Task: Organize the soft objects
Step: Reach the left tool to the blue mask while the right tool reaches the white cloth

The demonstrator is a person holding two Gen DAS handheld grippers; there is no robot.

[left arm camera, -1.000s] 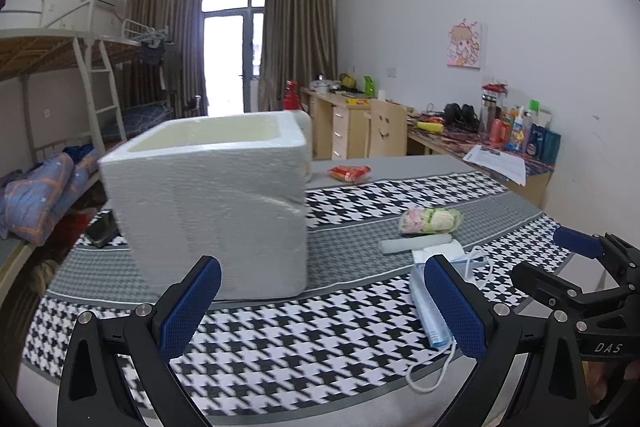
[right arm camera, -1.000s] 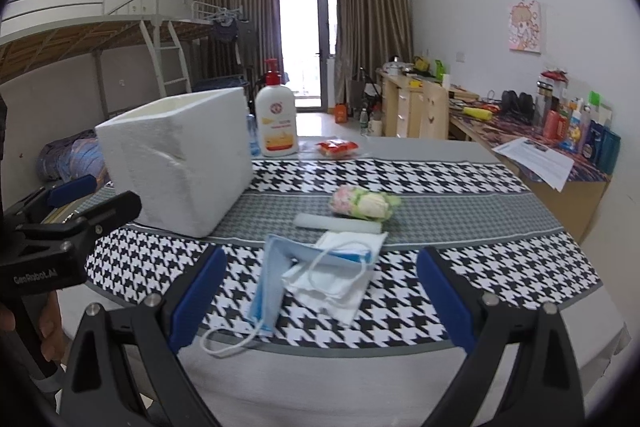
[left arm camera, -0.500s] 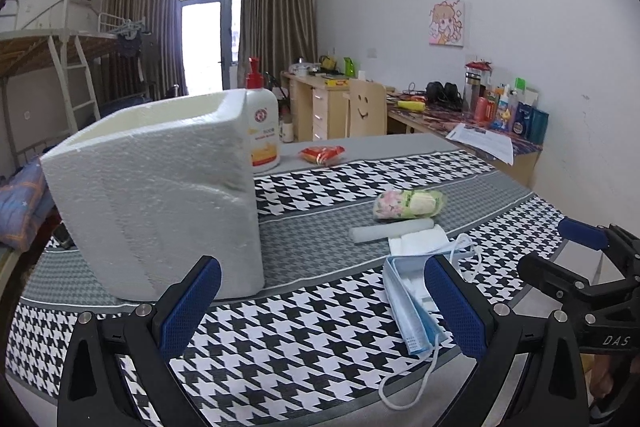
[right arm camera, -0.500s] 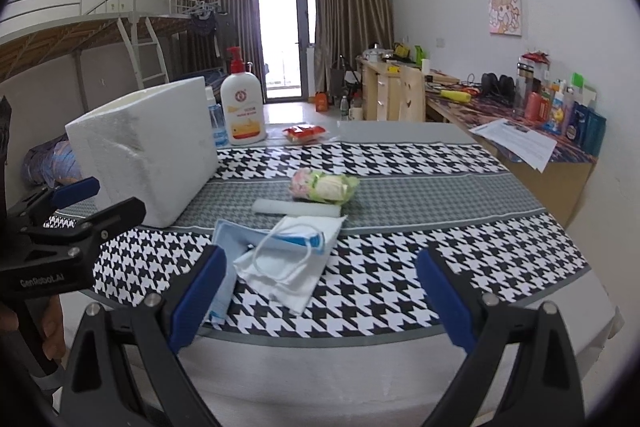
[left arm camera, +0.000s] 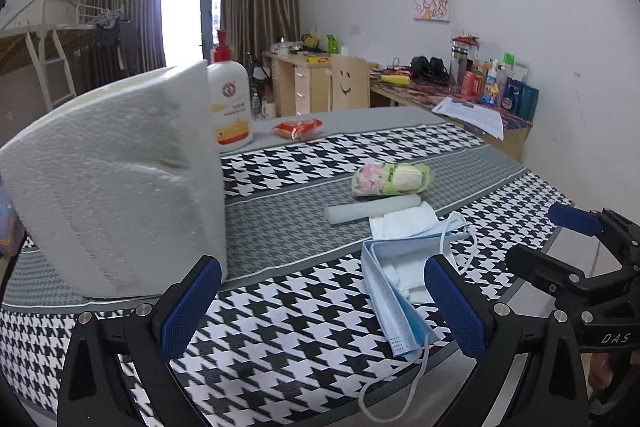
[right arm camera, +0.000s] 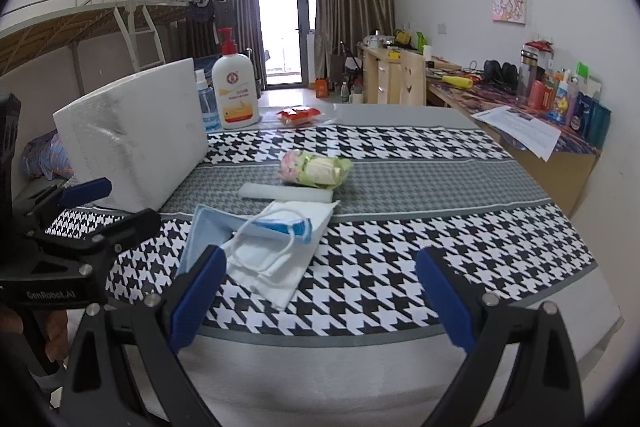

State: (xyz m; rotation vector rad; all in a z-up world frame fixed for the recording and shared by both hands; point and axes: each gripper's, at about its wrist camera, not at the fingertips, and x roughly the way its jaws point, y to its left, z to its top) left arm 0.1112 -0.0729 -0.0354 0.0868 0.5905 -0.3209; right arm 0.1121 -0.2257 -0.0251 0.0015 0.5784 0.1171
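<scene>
Evidently nothing is picked up yet: the left gripper point(left arm camera: 320, 303) and right gripper point(right arm camera: 320, 291) both hang spread and empty. 2 face masks point(right arm camera: 264, 243) lie at 12 o'clock, the foam box point(right arm camera: 136, 135) at 10. Next, probably, close on a mask.

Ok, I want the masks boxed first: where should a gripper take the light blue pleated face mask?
Probably the light blue pleated face mask is best pinched at its raised folded long edge, coming from above on the white foam box side. It lies flat, half over the white cloth mask, and its thin ear loops would likely slip.
</scene>
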